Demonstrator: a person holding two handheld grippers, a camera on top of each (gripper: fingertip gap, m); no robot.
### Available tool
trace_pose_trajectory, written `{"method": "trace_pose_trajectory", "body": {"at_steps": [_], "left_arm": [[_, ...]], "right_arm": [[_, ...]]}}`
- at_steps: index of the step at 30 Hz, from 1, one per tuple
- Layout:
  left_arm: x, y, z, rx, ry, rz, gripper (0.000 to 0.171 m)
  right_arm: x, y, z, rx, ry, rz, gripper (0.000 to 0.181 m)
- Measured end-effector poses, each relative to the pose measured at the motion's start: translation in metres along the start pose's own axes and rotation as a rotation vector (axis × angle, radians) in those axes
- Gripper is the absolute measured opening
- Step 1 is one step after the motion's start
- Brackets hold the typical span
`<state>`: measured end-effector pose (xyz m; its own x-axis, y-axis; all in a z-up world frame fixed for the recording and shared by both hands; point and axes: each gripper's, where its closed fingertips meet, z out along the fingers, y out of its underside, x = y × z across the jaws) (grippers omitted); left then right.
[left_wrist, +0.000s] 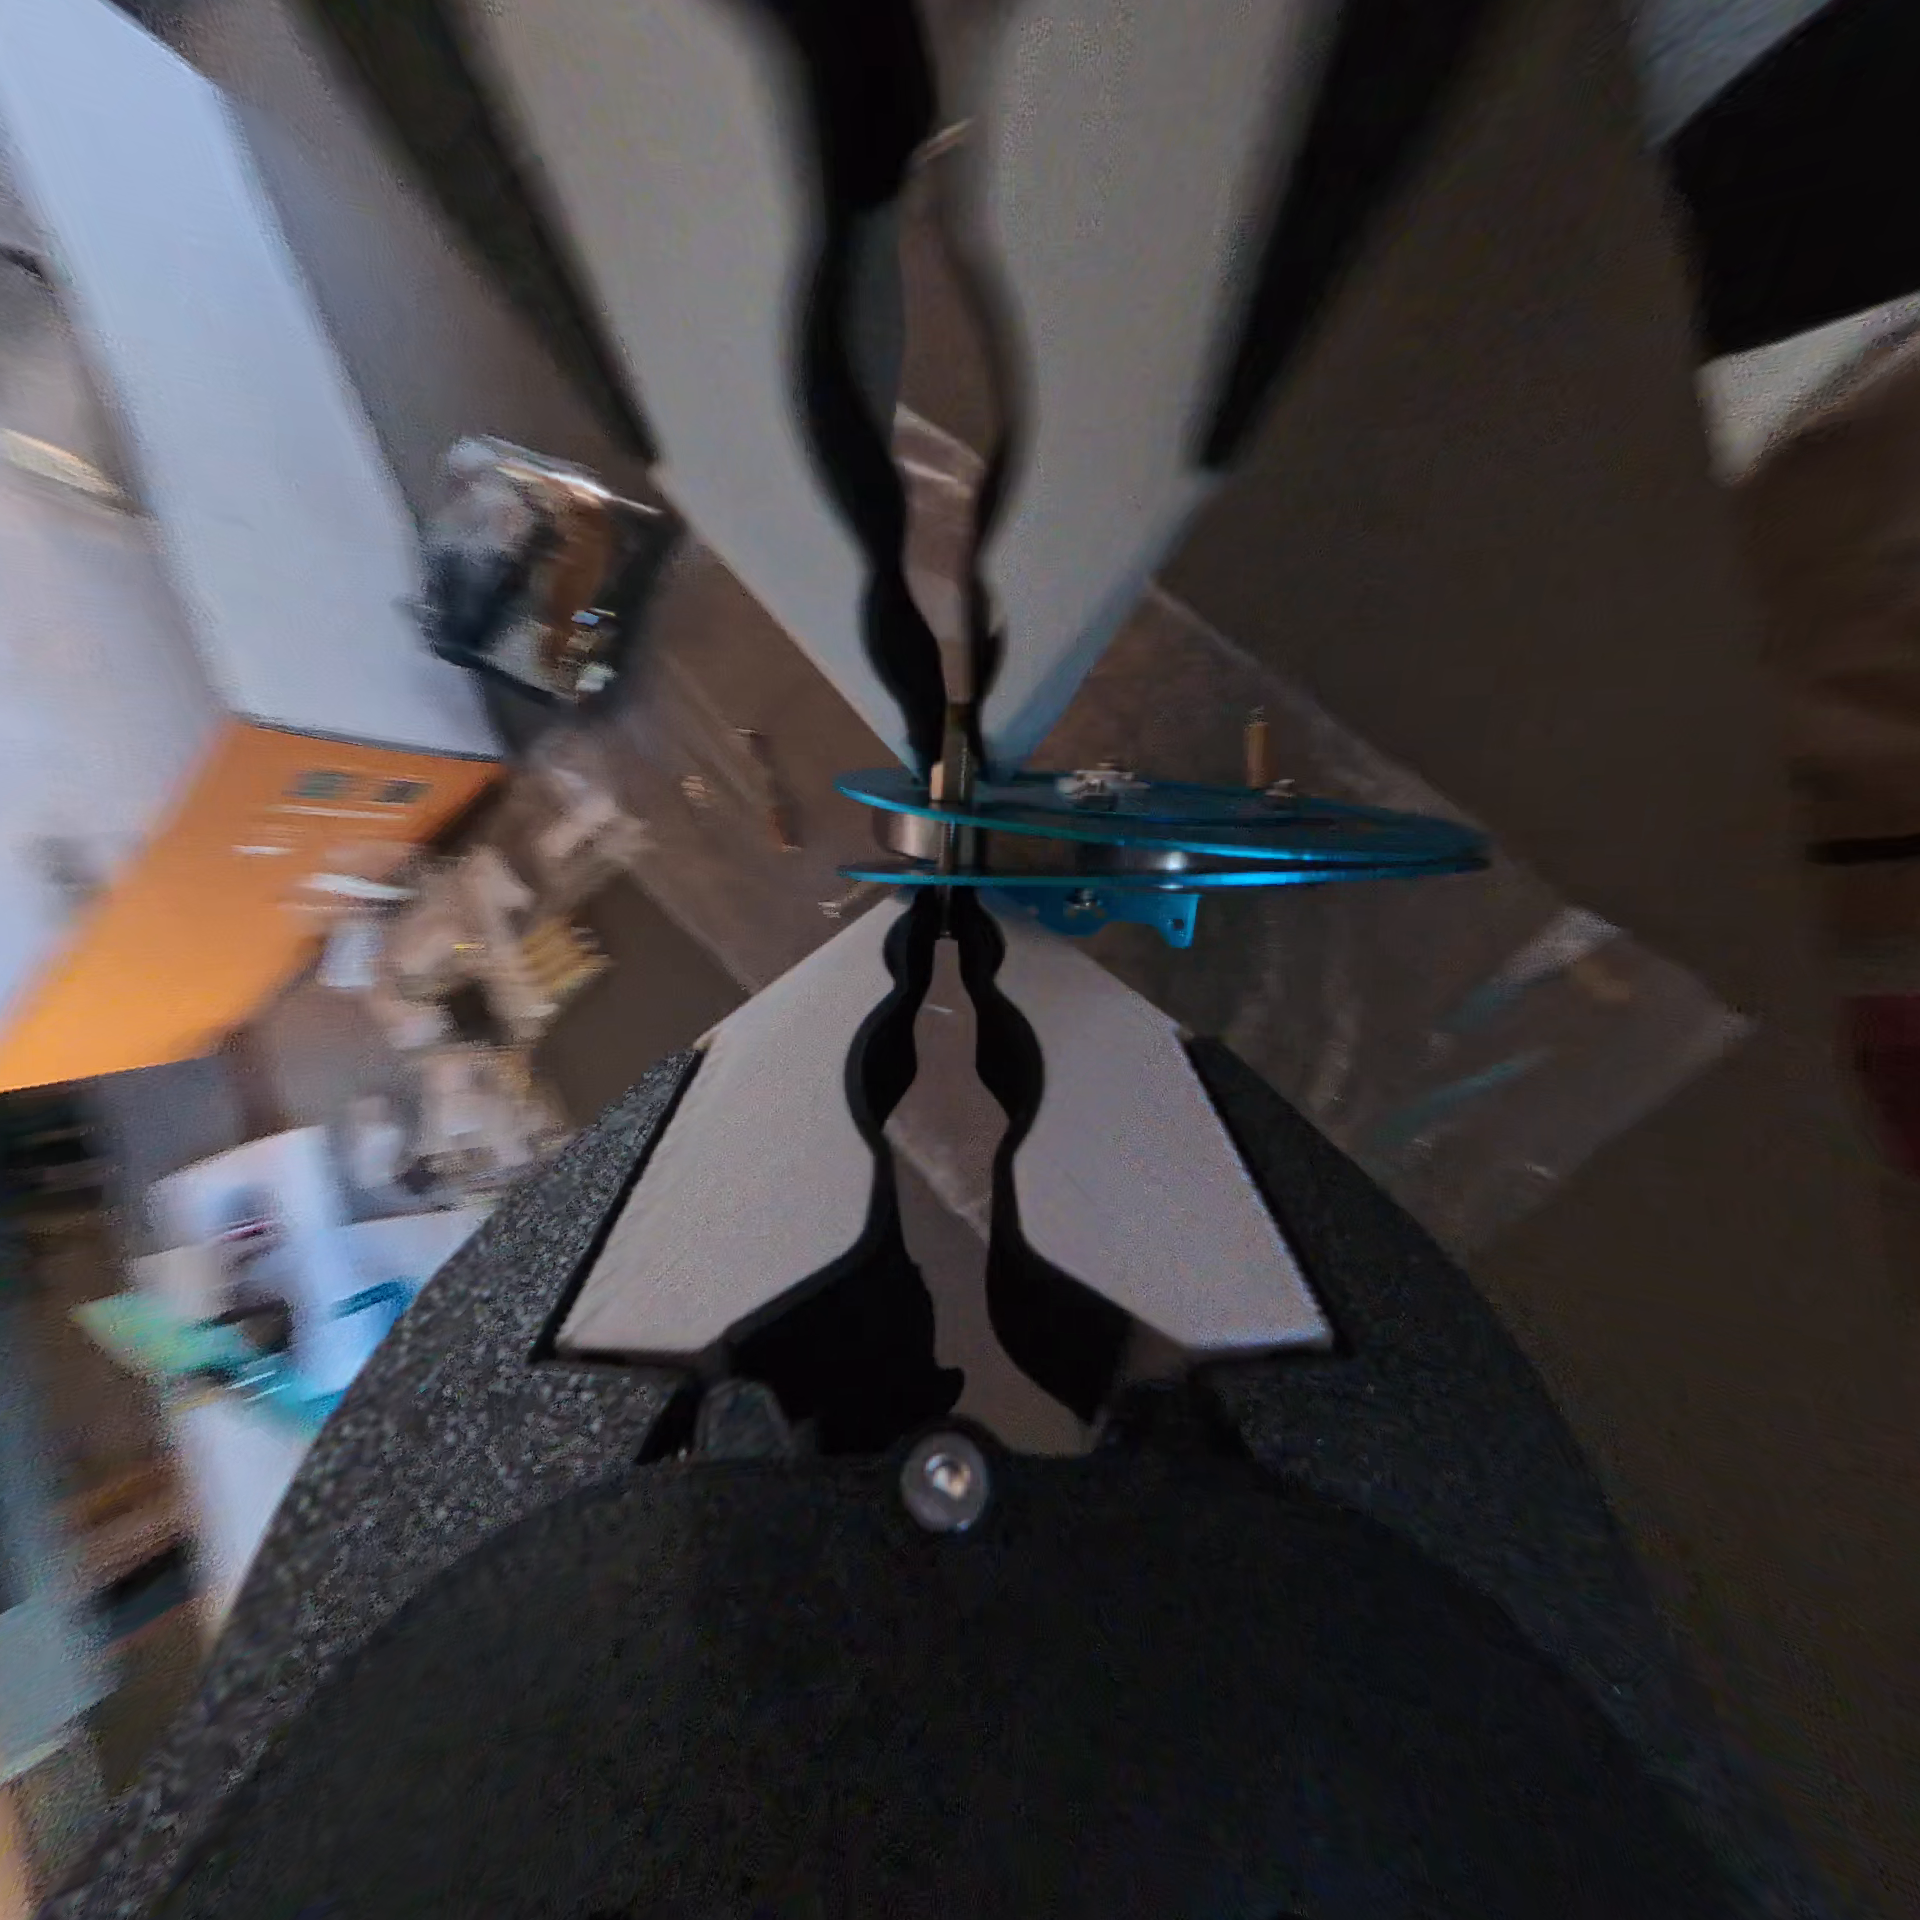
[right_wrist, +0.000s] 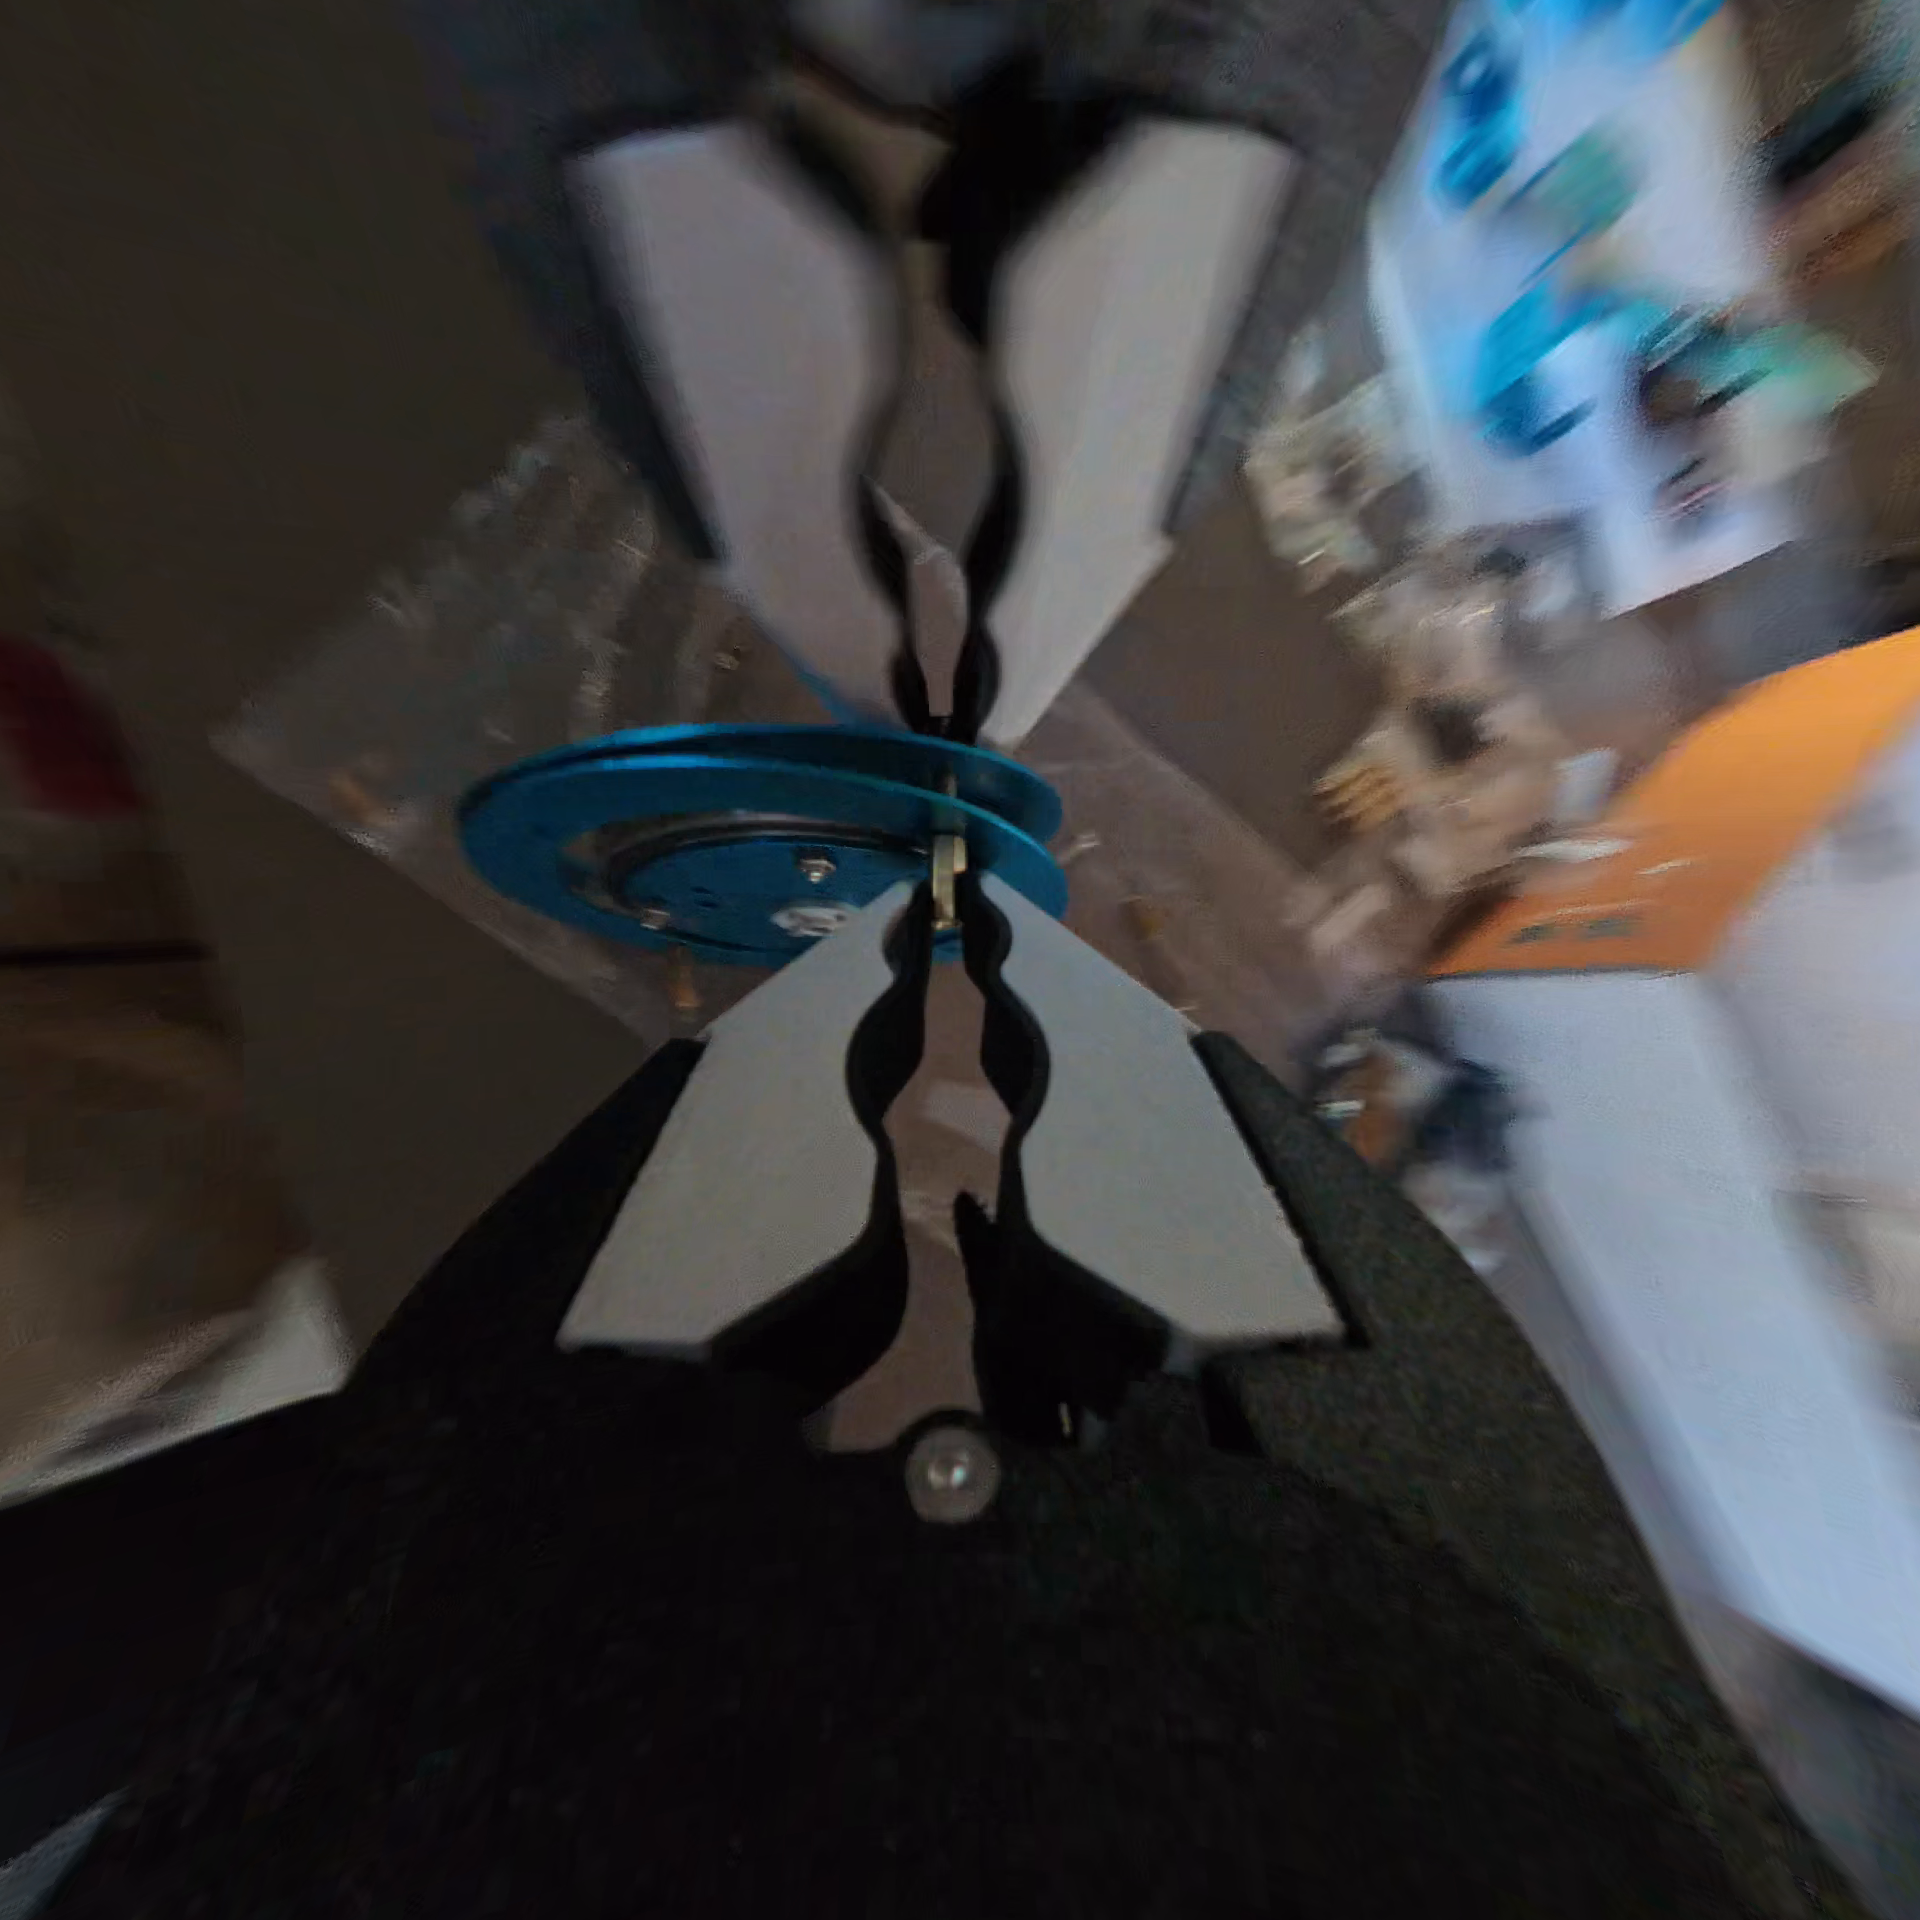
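Observation:
A blue metal assembly of two stacked round plates (left_wrist: 1195, 831) with brass standoffs and screws is held in the air between both grippers. My left gripper (left_wrist: 948, 920) comes from below in the left wrist view and is shut on a standoff at the plates' left edge. My right gripper (left_wrist: 958, 743) comes from the top of that view and is pinched on the same edge from the other side. In the right wrist view my right gripper (right_wrist: 945, 914) is shut on a brass standoff (right_wrist: 945, 868) at the right edge of the plates (right_wrist: 644, 821), with the left gripper (right_wrist: 943, 717) opposite.
The background is motion-blurred. An orange box (left_wrist: 229, 883), scattered small parts (left_wrist: 488, 935) and a dark electronic module (left_wrist: 540, 582) lie on the brown table. A clear plastic sheet (left_wrist: 1507, 1039) lies under the assembly. A white printed sheet with blue pictures (right_wrist: 1579, 312) and a white box (right_wrist: 1714, 1247) are nearby. Less than 4 cm separates the two grippers' tips.

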<state>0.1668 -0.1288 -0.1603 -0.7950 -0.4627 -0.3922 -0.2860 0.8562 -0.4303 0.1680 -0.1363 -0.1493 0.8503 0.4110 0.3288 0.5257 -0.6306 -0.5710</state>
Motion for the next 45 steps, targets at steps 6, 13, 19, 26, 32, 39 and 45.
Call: {"method": "trace_pose_trajectory", "body": {"at_steps": [6, 13, 19, 26, 32, 39, 45], "left_arm": [[-0.019, -0.018, -0.006, -0.081, -0.864, 0.594, 0.000], [-0.018, -0.014, -0.002, -0.010, -0.708, 0.429, 0.002], [0.005, -0.007, -0.002, 0.055, -0.024, -0.001, 0.002], [0.021, -0.005, -0.011, 0.037, 0.582, -0.407, 0.002], [0.016, -0.003, -0.008, 0.018, 0.558, -0.348, 0.002], [0.004, 0.001, -0.002, 0.021, 0.178, -0.052, 0.002], [-0.020, -0.009, -0.005, -0.056, -0.699, 0.476, 0.001]], "right_arm": [[-0.026, 0.004, -0.015, -0.071, -0.880, 0.972, 0.003], [-0.024, 0.004, -0.014, -0.031, -0.827, 0.854, 0.004], [0.002, -0.006, -0.018, 0.001, 0.057, -0.078, 0.027], [0.004, -0.008, -0.017, -0.065, 0.651, -0.687, 0.030], [0.009, -0.007, -0.009, -0.065, 0.654, -0.648, 0.006], [0.006, -0.006, -0.008, 0.061, 0.161, -0.179, 0.004], [0.004, -0.002, -0.013, 0.076, -0.655, 0.846, 0.001]]}}
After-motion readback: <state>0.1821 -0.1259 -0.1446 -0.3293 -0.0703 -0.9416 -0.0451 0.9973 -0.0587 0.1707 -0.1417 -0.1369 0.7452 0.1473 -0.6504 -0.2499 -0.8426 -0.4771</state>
